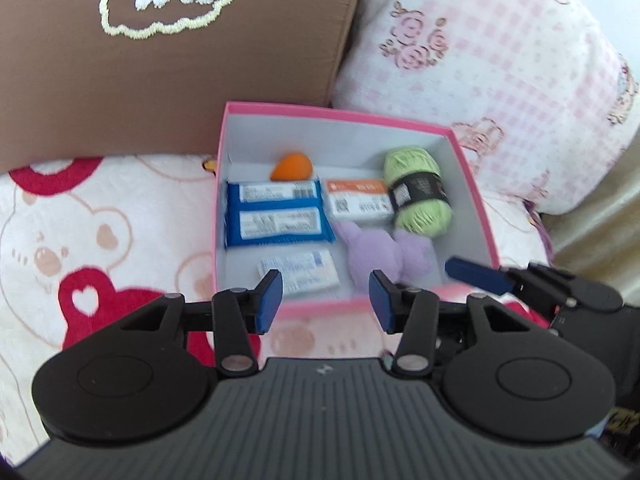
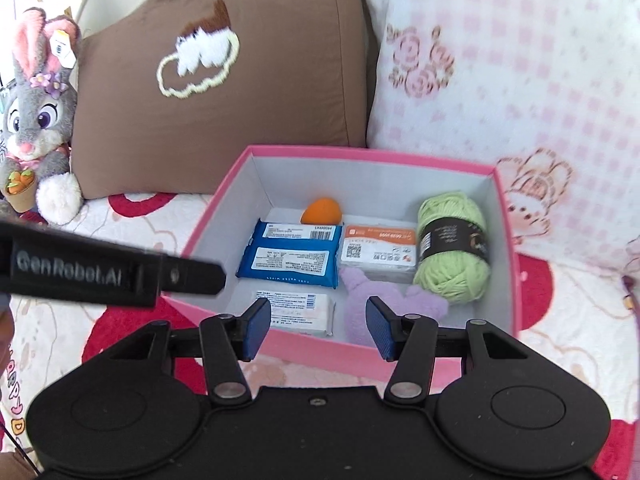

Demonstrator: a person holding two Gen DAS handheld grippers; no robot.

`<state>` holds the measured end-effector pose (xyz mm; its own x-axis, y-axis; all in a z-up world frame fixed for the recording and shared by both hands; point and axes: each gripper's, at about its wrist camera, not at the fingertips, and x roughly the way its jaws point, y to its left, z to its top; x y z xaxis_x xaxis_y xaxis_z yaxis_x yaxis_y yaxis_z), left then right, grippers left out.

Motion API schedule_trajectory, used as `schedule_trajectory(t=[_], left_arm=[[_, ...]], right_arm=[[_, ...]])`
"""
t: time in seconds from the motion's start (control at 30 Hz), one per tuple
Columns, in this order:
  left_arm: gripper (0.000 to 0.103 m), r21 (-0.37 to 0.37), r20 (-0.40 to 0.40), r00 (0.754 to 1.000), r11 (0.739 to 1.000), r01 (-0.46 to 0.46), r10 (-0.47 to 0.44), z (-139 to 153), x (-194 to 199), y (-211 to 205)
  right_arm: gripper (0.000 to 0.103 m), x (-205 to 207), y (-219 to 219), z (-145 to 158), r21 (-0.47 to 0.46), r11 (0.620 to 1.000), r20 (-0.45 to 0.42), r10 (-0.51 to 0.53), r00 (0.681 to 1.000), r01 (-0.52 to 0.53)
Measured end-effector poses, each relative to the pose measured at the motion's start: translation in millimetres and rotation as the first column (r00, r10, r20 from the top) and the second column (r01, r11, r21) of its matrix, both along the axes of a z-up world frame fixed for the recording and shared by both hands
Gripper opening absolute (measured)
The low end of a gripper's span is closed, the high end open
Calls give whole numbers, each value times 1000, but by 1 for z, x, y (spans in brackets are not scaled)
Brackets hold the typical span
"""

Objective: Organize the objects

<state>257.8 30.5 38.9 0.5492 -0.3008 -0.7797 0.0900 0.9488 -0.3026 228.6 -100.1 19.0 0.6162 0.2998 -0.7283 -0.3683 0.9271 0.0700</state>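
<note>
A pink box (image 1: 472, 184) (image 2: 216, 216) with a white inside stands open on the bedding. It holds an orange egg-shaped sponge (image 1: 292, 167) (image 2: 322, 211), a blue wipes pack (image 1: 276, 216) (image 2: 292, 254), an orange-and-white pack (image 1: 358, 200) (image 2: 378, 254), a green yarn ball (image 1: 418, 192) (image 2: 452, 244), a purple plush (image 1: 384, 256) (image 2: 380, 300) and a small white pack (image 1: 300, 276) (image 2: 300, 308). My left gripper (image 1: 326, 300) is open and empty over the box's near rim. My right gripper (image 2: 318, 330) is open and empty at the near rim.
A brown cushion (image 1: 172, 60) (image 2: 240, 72) and a pink checked pillow (image 1: 500, 60) (image 2: 520, 60) stand behind the box. A grey plush rabbit (image 2: 38, 120) sits at the left. The bear-print blanket (image 1: 80, 240) lies under everything. The other gripper shows at each view's edge (image 1: 540, 284) (image 2: 100, 268).
</note>
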Motion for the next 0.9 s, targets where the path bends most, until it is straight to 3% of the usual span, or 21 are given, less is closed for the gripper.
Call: schedule_trajectory(t=[0.1, 0.37, 0.5, 0.7, 0.9], left_arm=[[48, 18, 16, 999, 999, 29, -29, 14, -18, -3], [53, 60, 58, 998, 998, -11, 7, 42, -61, 1], [55, 62, 51, 999, 998, -8, 5, 47, -76, 1], [58, 130, 67, 997, 991, 14, -23, 46, -102, -3], [60, 122, 57, 998, 993, 4, -11, 44, -118, 5]], right_arm=[[58, -15, -6, 14, -8, 1000, 16, -12, 1000, 12], [58, -53, -29, 39, 18, 998, 30, -59, 998, 59], [58, -73, -34, 43, 29, 998, 31, -54, 998, 53], [59, -95, -42, 51, 32, 997, 21, -72, 997, 72], [62, -117, -46, 60, 50, 997, 50, -57, 997, 55]])
